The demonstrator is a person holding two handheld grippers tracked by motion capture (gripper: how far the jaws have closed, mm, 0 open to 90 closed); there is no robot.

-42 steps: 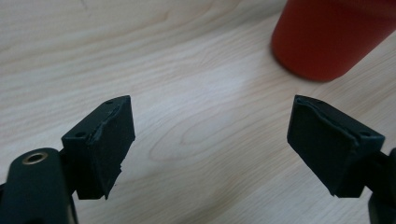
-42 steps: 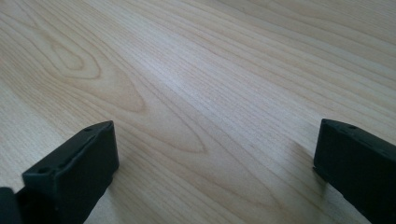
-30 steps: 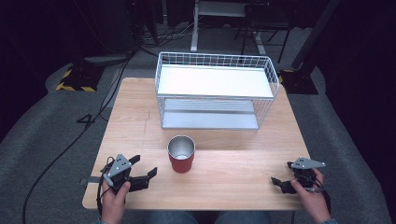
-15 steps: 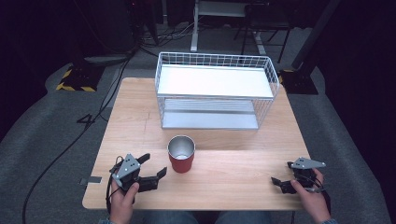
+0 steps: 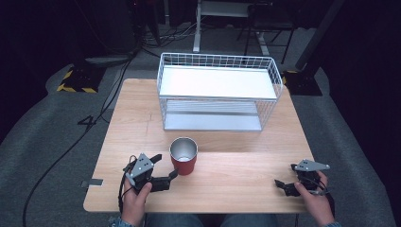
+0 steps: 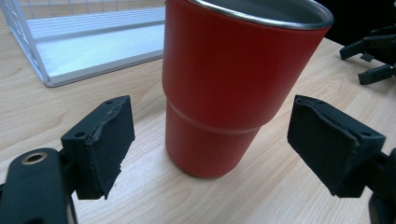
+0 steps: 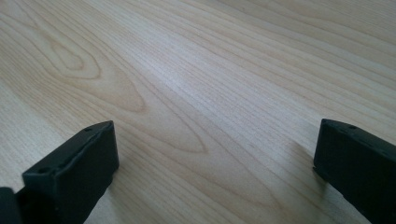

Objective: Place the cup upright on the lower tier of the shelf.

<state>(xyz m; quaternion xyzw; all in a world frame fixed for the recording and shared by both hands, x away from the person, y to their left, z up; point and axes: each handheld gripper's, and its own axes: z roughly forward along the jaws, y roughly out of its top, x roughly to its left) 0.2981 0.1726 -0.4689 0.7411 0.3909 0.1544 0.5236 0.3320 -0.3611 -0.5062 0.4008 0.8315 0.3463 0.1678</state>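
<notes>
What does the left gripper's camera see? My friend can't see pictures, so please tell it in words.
A red cup with a shiny metal rim stands upright on a wooden table, right in front of the left gripper, whose two black jaws are open on either side without touching it. Behind sits a white wire basket, and the other gripper is at the far right.

We see the red cup's (image 6: 219, 88) rim cut off by the top edge in the left gripper view. In the high view, the white wire basket's (image 5: 218, 90) lower shelf sits partly hidden beneath its upper tray.
</notes>
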